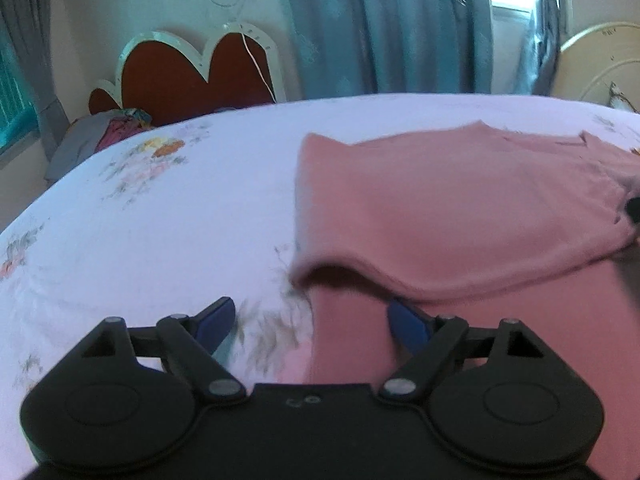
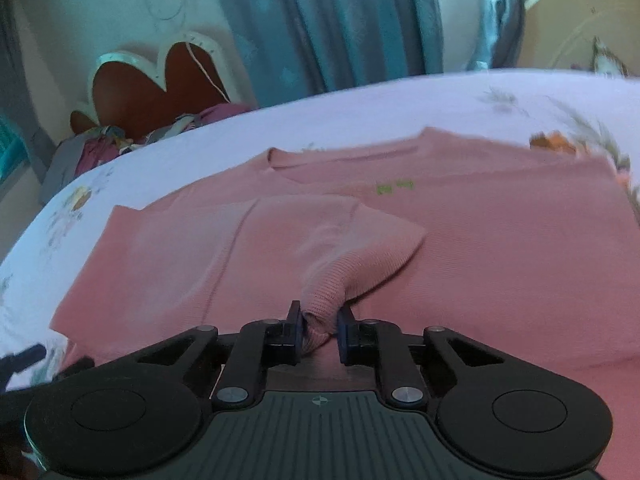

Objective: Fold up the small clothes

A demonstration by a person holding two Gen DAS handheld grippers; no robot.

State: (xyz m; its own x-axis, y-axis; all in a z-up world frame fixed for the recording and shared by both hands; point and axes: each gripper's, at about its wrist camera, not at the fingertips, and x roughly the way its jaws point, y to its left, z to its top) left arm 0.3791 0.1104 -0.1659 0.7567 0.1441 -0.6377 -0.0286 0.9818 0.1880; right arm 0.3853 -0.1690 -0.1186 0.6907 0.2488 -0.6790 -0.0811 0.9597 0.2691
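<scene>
Pink knit top (image 2: 460, 248) lies spread on the bed (image 2: 360, 104), which has a white floral sheet. Neckline at the far edge, small green mark on the chest. One side of the top is folded over onto the body, leaving a doubled layer on the left in the right wrist view.

Right tool (image 2: 319, 332): fingers nearly together, pinching a bunched bit of ribbed sleeve cuff (image 2: 324, 296) between the blue pads. Cuff fabric rises from the grip and fans back over the folded layer. Tool sits low over the near part of the top.

Left tool (image 1: 310, 320): fingers spread wide, nothing between them. Its left finger is over bare sheet, its right finger (image 1: 408, 322) tucks just under the lifted near edge of the top (image 1: 440, 208). That edge is raised off the bed, with a shadowed gap beneath. Frame is motion blurred near the fingers.

Background: heart-shaped red headboard (image 1: 192, 80) with white trim beyond the bed, blue curtains (image 1: 360, 24) behind, a pile of mixed clothes (image 1: 108, 132) at the far left corner by the headboard, pale round panel (image 1: 600, 64) at the far right.
</scene>
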